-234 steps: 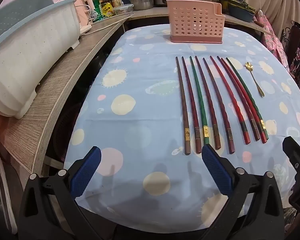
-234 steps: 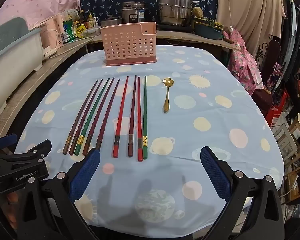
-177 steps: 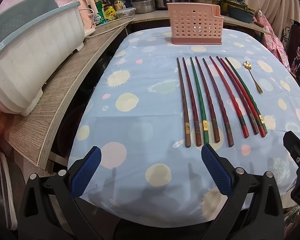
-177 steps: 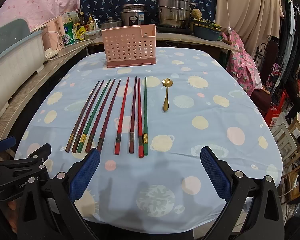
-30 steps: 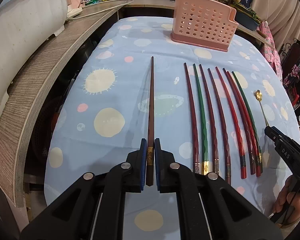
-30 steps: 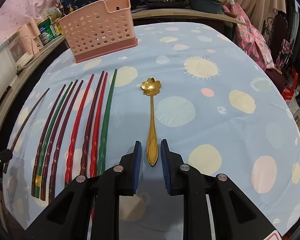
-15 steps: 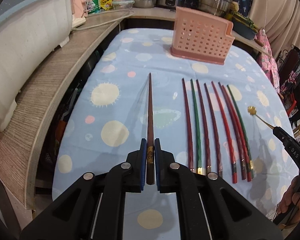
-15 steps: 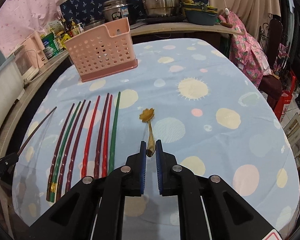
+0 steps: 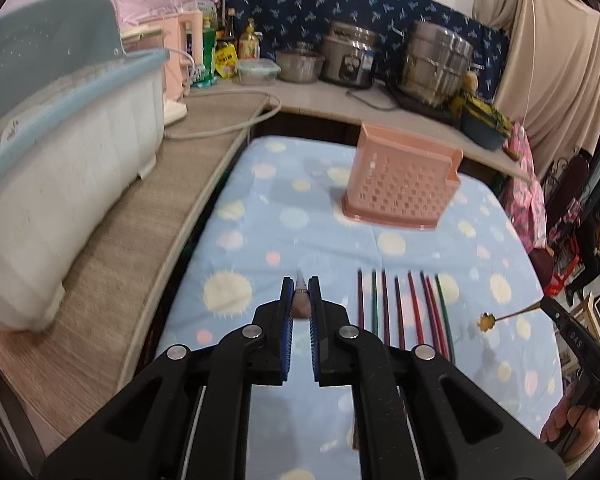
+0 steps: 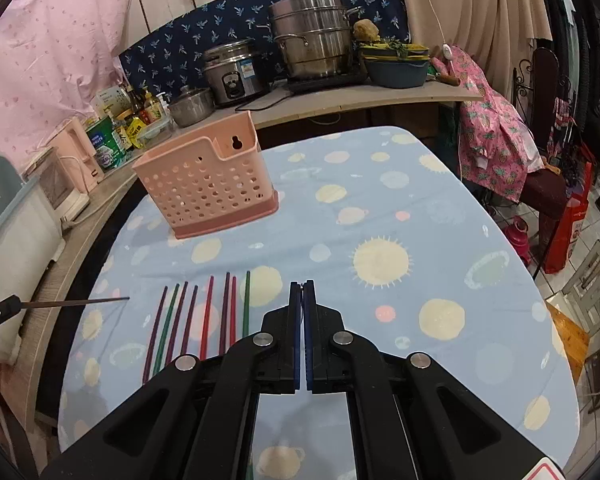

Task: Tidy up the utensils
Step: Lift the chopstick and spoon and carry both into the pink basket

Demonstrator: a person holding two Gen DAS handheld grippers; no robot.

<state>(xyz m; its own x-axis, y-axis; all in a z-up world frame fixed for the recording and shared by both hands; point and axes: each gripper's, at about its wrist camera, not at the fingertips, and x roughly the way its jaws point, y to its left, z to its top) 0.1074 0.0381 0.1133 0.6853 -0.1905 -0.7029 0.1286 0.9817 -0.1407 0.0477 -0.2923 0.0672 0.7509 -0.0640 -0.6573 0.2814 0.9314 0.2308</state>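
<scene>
The right claw's black arm (image 9: 576,338) bears white letters — "DAS" (other labels too blurred).

The left gripper (image 9: 301,294) was clamped shut on a brown chopstick (image 9: 301,304), angled down over the table. The right gripper (image 10: 302,292) had just been closing, its jaws pressed together on the thin handle of a gold spoon (image 9: 487,320) that stuck out ahead of it. A hand (image 9: 570,424) gripped the right gripper's handle from below.
</scene>
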